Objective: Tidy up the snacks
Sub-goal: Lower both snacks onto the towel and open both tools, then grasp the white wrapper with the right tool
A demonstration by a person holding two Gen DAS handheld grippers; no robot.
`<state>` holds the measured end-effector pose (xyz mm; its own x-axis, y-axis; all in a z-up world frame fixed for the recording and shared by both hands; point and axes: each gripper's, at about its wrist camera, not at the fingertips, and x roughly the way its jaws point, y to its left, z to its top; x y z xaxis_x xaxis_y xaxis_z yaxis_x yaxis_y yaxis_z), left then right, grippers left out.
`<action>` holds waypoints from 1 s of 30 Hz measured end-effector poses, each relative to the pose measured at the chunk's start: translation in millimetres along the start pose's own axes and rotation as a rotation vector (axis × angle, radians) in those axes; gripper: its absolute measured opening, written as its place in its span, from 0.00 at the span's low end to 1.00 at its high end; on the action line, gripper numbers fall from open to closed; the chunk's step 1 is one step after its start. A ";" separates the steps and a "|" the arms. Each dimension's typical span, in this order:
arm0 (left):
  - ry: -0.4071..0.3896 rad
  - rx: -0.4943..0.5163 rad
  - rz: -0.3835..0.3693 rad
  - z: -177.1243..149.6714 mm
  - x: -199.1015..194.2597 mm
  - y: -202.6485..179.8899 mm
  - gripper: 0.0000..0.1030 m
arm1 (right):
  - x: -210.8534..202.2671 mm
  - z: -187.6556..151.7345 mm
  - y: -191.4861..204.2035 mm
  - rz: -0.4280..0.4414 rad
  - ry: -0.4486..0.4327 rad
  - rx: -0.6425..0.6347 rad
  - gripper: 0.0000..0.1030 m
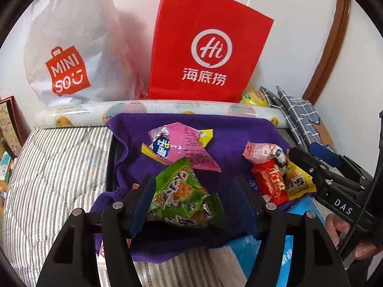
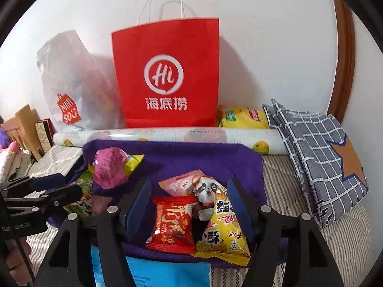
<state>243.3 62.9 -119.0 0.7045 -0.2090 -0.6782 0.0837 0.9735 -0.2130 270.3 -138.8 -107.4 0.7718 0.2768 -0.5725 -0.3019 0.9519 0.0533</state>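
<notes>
Left gripper (image 1: pixel 195 192) released — green snack packet (image 1: pixel 184 196) between its fingers, long axis running away. Right gripper (image 2: pixel 189 202) released — red packet (image 2: pixel 172 224) upright between the fingers.

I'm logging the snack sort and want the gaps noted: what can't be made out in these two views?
- Red paper bag: contents hidden by its own front, both views.
- White Miniso bag: contents only vague shapes through the plastic.
- Blue packet: cut off by the bottom edge, right wrist view.
- Green snack packs: lower part hidden behind the left claw.
</notes>
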 end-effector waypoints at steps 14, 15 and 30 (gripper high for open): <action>-0.044 0.009 -0.030 -0.3 -30.3 -8.4 0.64 | -76.3 -40.9 11.6 0.013 0.053 0.031 0.61; -0.051 0.016 -0.023 -3.7 -33.4 -9.0 0.64 | -82.8 -44.5 14.2 0.011 0.060 0.020 0.61; 0.031 0.043 -0.019 -80.0 -94.0 16.9 0.64 | -67.8 -120.7 64.8 0.196 0.369 0.040 0.63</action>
<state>122.2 91.5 -115.1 0.6807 -0.2292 -0.6958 0.1275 0.9724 -0.1955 130.9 -111.8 -163.9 0.4474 0.3941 -0.8028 -0.3950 0.8925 0.2180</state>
